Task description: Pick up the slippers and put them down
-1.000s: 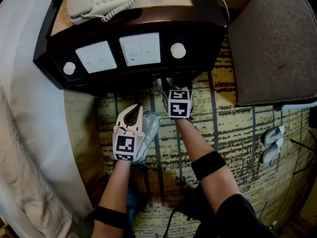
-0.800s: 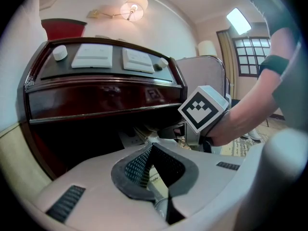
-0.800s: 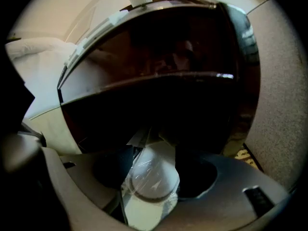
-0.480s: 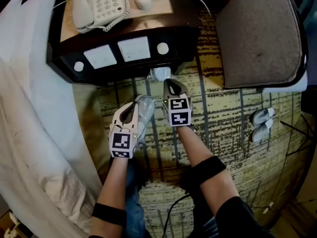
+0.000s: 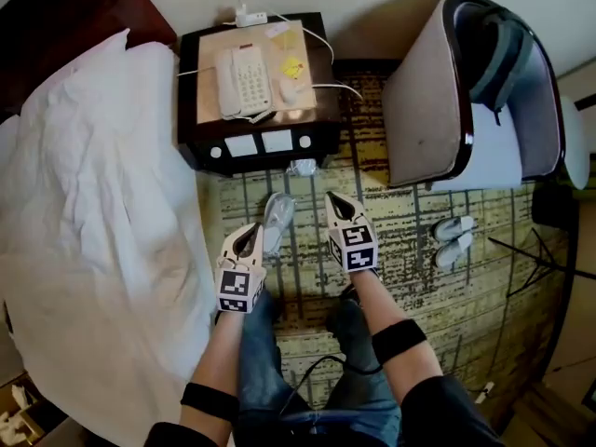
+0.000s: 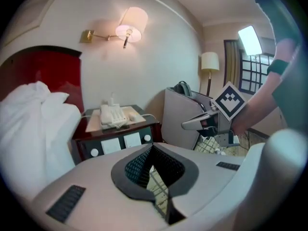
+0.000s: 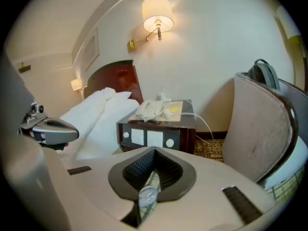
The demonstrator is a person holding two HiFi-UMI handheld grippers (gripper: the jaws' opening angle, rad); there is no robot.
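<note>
One slipper in clear wrap (image 5: 277,214) appears to lie on the striped carpet, just right of my left gripper (image 5: 250,234). A second wrapped one (image 5: 303,168) rests at the foot of the nightstand, and it shows through the gap under my right gripper (image 7: 155,150) as a clear bundle (image 7: 147,192). A loose pair of white slippers (image 5: 453,240) sits beside the armchair. Both grippers hang well above the floor. The left gripper (image 6: 153,147) is shut with nothing between its pads. The right gripper (image 5: 333,199) has just closed, also on nothing.
A dark nightstand (image 5: 251,147) carries a white phone (image 5: 242,80) and a cable. The white bed (image 5: 93,203) fills the left side. A grey armchair (image 5: 438,101) stands at the right. The person's legs are directly below the grippers.
Both grippers have risen far from the floor and the view has widened. The right gripper drew back from under the nightstand and left a wrapped slipper at its foot.
</note>
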